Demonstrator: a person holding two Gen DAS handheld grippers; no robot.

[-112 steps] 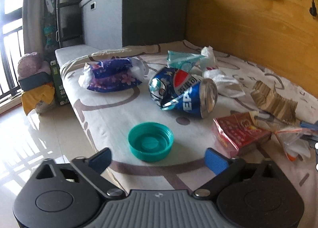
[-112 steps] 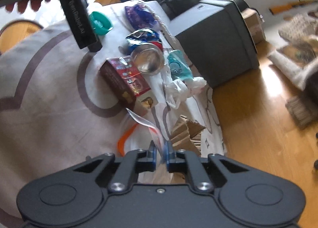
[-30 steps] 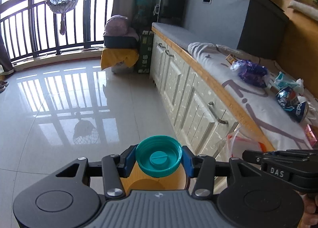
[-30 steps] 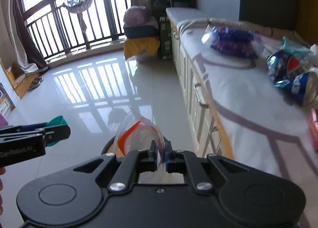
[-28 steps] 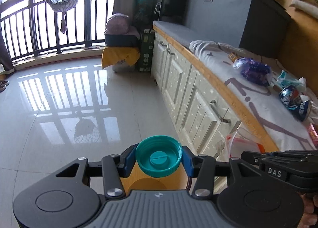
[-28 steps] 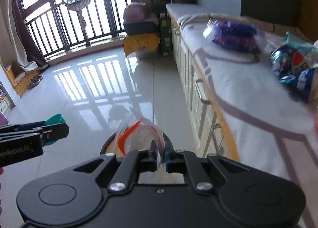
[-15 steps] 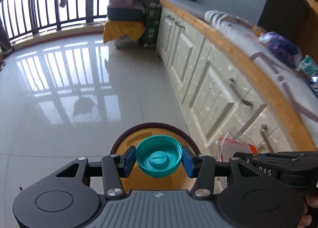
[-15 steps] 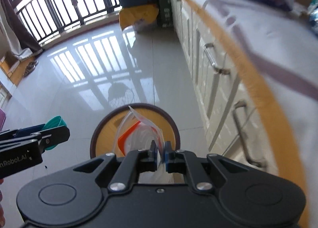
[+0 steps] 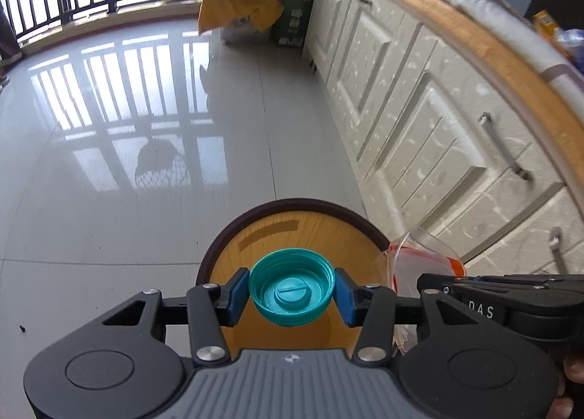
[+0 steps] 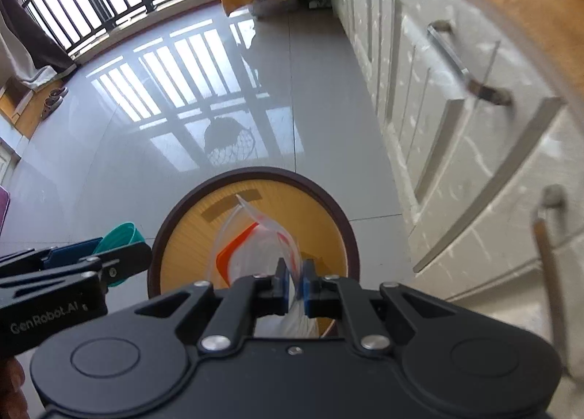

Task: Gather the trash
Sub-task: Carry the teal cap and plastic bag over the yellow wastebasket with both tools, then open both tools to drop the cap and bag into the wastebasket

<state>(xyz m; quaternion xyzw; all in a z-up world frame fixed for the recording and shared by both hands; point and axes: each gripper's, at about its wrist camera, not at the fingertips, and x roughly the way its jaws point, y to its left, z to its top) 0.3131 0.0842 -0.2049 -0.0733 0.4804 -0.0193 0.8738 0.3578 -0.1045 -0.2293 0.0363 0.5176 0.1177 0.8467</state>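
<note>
Trash rides in both grippers above the bin: left gripper clamps the teal cap; right gripper, jaws shut, pinches the plastic bag; we should centre both before releasing.

Open below both tongs: round wooden bin with dark rim, mouth unblocked. Wide bare glossy grey tiled floor to the left and ahead. Blocked on the right by cream panelled cabinet fronts with metal handles, near the bin's rim.
</note>
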